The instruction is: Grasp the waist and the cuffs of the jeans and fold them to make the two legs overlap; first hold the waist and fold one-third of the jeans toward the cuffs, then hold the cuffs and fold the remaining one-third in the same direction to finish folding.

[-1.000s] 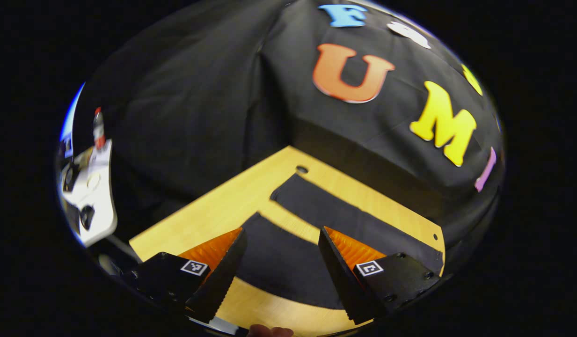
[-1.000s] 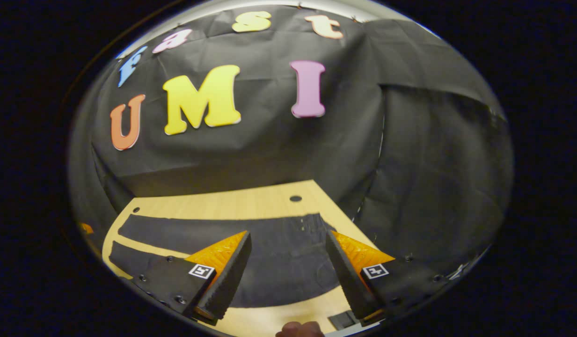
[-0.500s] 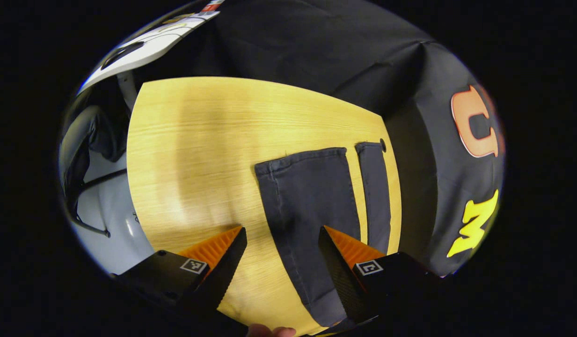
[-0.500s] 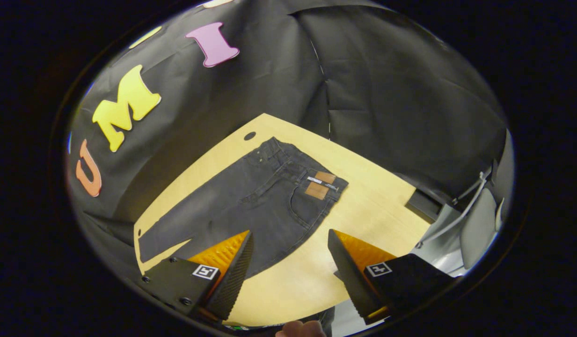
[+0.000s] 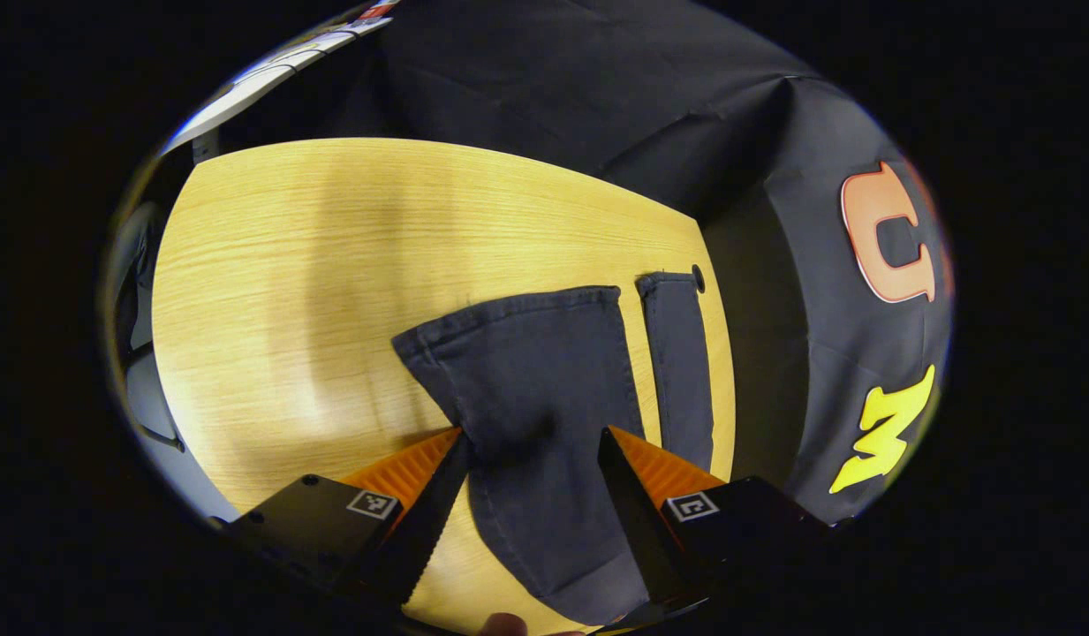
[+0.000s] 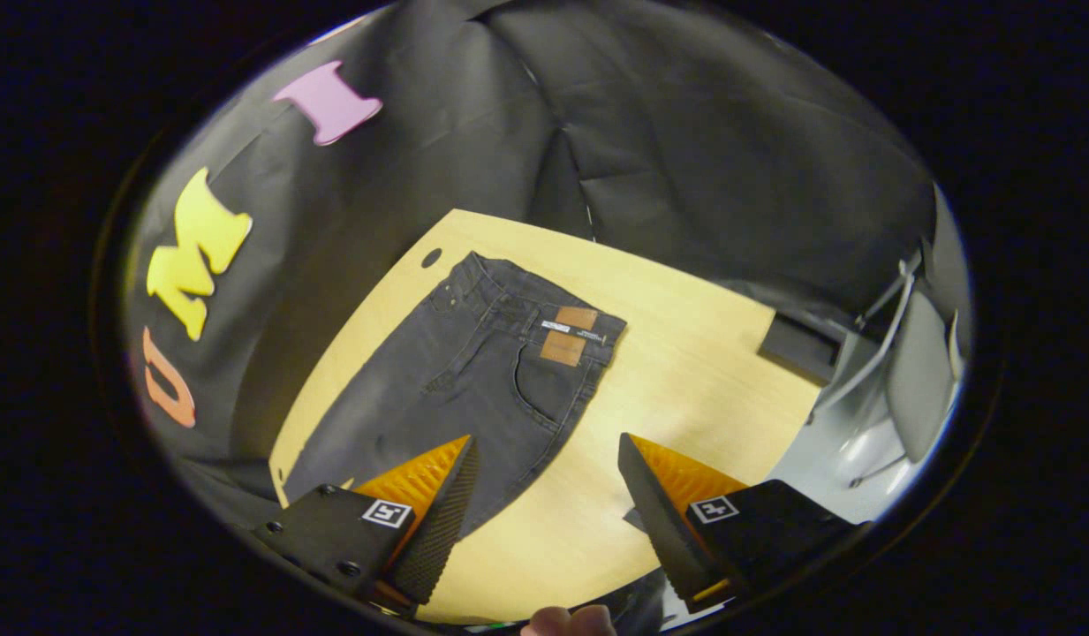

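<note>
Jeans (image 6: 473,371) lie flat on the table (image 6: 685,389); left gripper (image 5: 531,495) fingers spread wide over a leg cuff; right gripper (image 6: 544,503) fingers released above the table.

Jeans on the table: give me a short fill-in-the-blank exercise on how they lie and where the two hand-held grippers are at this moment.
1. The jeans lie spread on a ____ table.
2. In the left gripper view, the left hand-held gripper is open over a leg's ____ end.
3. In the right gripper view, brown patches sit at the jeans' ____.
4. The right hand-held gripper has its jaws ____.

Missing words: wooden; cuff; waist; open
</note>
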Tool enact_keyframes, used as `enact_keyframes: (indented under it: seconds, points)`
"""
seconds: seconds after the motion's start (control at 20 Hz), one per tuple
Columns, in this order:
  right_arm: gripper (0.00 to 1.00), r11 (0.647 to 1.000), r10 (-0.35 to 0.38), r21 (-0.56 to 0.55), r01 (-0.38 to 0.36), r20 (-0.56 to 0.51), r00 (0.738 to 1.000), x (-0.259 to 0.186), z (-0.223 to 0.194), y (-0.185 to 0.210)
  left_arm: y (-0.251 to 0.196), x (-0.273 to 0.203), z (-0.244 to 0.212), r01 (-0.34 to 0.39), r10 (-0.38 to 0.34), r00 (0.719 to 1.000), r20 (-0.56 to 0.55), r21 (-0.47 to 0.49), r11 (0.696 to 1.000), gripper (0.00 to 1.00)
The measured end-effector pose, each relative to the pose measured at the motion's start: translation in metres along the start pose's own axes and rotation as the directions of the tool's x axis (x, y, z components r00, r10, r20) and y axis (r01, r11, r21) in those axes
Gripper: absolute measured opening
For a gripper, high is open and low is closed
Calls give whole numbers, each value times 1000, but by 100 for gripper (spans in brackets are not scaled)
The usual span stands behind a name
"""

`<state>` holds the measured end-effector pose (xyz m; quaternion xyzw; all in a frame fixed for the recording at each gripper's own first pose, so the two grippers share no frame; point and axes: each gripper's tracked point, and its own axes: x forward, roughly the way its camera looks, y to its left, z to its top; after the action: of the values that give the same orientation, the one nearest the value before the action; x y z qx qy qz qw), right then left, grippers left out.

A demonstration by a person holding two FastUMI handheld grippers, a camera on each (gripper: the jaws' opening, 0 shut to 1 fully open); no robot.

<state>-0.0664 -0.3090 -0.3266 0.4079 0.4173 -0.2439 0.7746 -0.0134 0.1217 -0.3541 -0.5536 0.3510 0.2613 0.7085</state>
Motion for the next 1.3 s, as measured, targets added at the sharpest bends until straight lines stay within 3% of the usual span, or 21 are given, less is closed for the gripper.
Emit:
enact_keyframes:
  seconds: [0.15, 0.2, 0.25, 0.3, 0.35, 0.4, 0.45, 0.5, 0.55, 0.7, 0.85, 0.9, 1.0, 1.05, 1.2, 1.3]
  points:
    - [98, 989, 50, 144, -43, -50, 997, 22, 1, 9, -6, 9, -2, 14, -15, 1000, -19, -47, 999, 70]
    - [98, 983, 58, 179, -45, -67, 996, 31, 0, 10, -8, 10, -1, 23, -24, 999, -24, -62, 998, 67]
    - [98, 978, 43, 206, -26, -79, 996, 41, 0, 6, -9, 13, -4, 22, -24, 999, -33, -69, 997, 73]
    - [98, 972, 27, 235, -7, -83, 996, 49, 1, 0, -9, 14, -5, 23, -25, 999, -39, -71, 997, 60]
    - [92, 964, 26, 267, -1, -91, 995, 57, 1, 2, -9, 16, -5, 20, -23, 999, -38, -72, 997, 53]
    - [92, 957, 18, 289, 10, -95, 995, 63, 3, 1, -6, 18, -8, 2, -5, 999, -39, -72, 997, 55]
    - [92, 955, 6, 295, 24, -98, 995, 70, 2, -1, -5, 18, -5, -3, 0, 999, -40, -73, 997, 37]
    - [98, 952, 5, 304, 23, -90, 996, 75, 6, 2, -5, 21, -6, -13, 10, 999, -41, -72, 997, 25]
    - [92, 951, 7, 309, 22, -91, 996, 81, 7, 8, -5, 21, -7, -20, 17, 999, -42, -69, 997, 22]
    - [96, 966, -3, 259, 28, -100, 995, 97, 11, 29, -2, 24, -9, -54, 51, 996, -68, -43, 998, 18]
    - [95, 973, -96, 198, 116, -108, 990, 102, 9, 23, -2, 21, -10, -71, 70, 993, -99, -12, 997, 9]
    - [91, 962, -157, 206, 177, -112, 981, 101, 8, 15, -3, 20, -11, -71, 70, 992, -104, -2, 997, 8]
    - [50, 932, -233, 255, 257, -120, 965, 101, 9, 2, -5, 21, -12, -74, 75, 991, -112, 13, 997, 7]
    - [29, 923, -230, 286, 257, -127, 965, 100, 9, 2, -7, 22, -14, -71, 73, 990, -118, 16, 997, 6]
    - [8, 910, -210, 327, 257, -171, 963, 101, 9, 0, -10, 22, -16, -65, 67, 989, -131, 23, 998, 5]
    - [1, 910, -197, 327, 256, -204, 959, 99, 10, 1, -13, 16, -16, -68, 71, 987, -144, 26, 997, 5]
